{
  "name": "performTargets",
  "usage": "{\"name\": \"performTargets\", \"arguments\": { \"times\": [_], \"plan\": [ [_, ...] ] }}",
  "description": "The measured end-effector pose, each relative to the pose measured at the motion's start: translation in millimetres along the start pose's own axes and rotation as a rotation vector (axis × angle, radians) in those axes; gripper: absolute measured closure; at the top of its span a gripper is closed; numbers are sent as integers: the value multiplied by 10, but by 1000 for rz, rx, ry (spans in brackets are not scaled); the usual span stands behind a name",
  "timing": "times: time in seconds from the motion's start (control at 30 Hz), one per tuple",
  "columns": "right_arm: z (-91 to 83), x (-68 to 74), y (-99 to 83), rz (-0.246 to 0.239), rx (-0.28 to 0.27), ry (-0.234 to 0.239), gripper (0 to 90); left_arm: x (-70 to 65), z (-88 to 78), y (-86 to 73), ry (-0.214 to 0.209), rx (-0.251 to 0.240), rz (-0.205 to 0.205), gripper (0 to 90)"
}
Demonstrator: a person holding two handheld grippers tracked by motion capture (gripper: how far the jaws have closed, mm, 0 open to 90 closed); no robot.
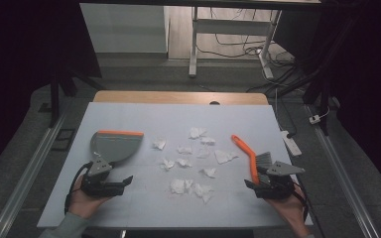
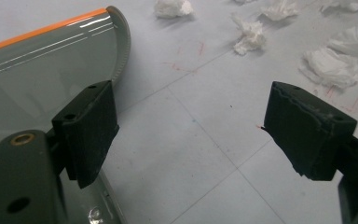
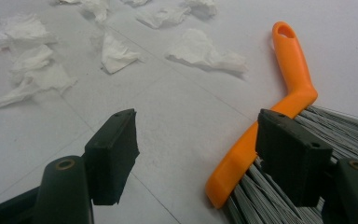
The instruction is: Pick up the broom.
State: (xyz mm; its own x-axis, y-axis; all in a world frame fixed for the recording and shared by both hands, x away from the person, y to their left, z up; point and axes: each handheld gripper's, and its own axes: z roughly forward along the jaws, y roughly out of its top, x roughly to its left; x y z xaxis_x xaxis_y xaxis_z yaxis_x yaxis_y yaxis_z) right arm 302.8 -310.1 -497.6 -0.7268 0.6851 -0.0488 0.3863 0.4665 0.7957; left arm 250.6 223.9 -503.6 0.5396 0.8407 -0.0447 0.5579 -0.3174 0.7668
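Two grippers rest nearest the person, jaws spread and empty: left gripper (image 1: 110, 184) beside the grey dustpan (image 1: 113, 145), right gripper (image 1: 267, 186) beside the orange-handled brush (image 1: 252, 157). Beyond lie crumpled paper scraps (image 1: 191, 158). Sweeping too briskly could scatter these light scraps off the table (image 1: 129, 111).

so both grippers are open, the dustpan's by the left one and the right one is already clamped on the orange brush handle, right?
Not quite. The right gripper isn't clamped on the brush: the right gripper view shows its fingers spread wide, with the orange handle lying on the table between them, nearer the right finger. The rest holds: the left gripper is open too, with the dustpan beside it.
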Motion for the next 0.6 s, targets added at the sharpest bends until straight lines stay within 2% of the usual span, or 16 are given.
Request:
{"name": "performTargets", "arguments": {
  "times": [0.3,0.4,0.6],
  "plan": [
    [-16,-21,37,6,-10,15,283,-38,-2,50,5,1,2,185],
    [-24,-2,43,-1,-10,6,283,-40,-10,74,5,-9,2,185],
    [1,11,78,0,14,6,294,-53,5,71,-4,2,20,187]
  ]
}}
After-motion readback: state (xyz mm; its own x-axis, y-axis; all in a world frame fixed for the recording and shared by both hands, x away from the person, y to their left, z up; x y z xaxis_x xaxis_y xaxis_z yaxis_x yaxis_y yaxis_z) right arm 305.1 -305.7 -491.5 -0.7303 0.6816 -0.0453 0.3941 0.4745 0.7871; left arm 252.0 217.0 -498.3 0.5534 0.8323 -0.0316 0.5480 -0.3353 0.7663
